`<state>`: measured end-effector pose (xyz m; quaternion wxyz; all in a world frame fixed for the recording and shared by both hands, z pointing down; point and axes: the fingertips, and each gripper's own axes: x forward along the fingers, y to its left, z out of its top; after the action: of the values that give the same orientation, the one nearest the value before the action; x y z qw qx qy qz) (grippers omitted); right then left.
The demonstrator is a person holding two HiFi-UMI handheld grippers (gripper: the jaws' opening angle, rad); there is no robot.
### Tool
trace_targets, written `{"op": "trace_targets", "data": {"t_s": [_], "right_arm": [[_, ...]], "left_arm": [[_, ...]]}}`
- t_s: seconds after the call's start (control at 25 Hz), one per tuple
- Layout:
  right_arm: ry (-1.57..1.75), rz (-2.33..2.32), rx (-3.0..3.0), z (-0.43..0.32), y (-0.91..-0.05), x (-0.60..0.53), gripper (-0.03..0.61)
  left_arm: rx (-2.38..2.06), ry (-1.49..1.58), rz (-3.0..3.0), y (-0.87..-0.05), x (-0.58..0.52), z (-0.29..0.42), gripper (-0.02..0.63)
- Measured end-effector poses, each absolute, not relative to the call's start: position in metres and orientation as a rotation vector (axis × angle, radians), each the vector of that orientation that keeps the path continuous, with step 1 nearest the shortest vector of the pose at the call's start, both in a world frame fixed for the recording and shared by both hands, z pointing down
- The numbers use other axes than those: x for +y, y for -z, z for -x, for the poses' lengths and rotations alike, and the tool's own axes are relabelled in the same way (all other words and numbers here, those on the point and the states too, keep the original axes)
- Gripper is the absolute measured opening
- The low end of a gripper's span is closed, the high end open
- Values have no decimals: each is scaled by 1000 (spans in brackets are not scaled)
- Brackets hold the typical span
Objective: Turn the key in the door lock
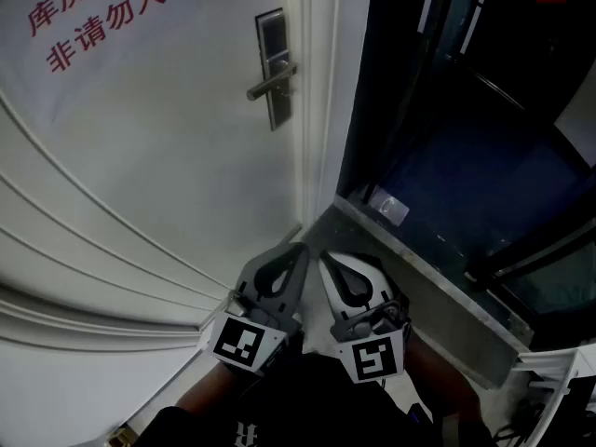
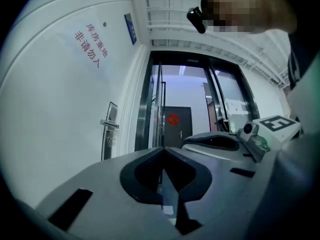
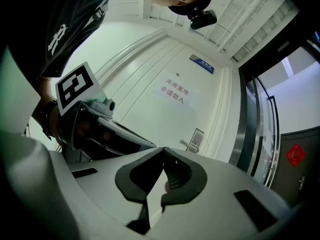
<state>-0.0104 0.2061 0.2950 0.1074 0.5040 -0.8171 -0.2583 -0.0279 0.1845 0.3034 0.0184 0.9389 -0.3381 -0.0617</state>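
The white door (image 1: pixel 158 156) carries a metal lock plate (image 1: pixel 271 63) with a lever handle (image 1: pixel 270 84) near its right edge. The plate also shows small in the left gripper view as lock plate (image 2: pixel 111 126) and in the right gripper view as lock plate (image 3: pixel 196 138). I cannot make out a key. Both grippers are held low and close to the person's body, well short of the lock. My left gripper (image 1: pixel 300 250) is shut with nothing seen between its jaws. Beside it, almost touching, my right gripper (image 1: pixel 325 260) is shut too. The tips of the left gripper (image 2: pixel 162 149) and the right gripper (image 3: pixel 163 149) point towards the door.
Red characters (image 1: pixel 88 12) are printed on the door. To its right stand a white door frame (image 1: pixel 321 110), a dark glass partition (image 1: pixel 466 156) and a grey stone sill (image 1: pixel 438 287). A dark door with a red decoration (image 2: pixel 172 120) lies down the corridor.
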Motion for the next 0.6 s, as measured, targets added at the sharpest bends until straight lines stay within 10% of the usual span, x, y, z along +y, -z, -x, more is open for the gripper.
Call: {"op": "trace_targets", "data": {"t_s": [0.6], "right_arm": [[753, -1524, -2335, 22, -292, 18, 14]], "left_arm": [[-1017, 185, -2915, -311, 10, 50, 6]]}}
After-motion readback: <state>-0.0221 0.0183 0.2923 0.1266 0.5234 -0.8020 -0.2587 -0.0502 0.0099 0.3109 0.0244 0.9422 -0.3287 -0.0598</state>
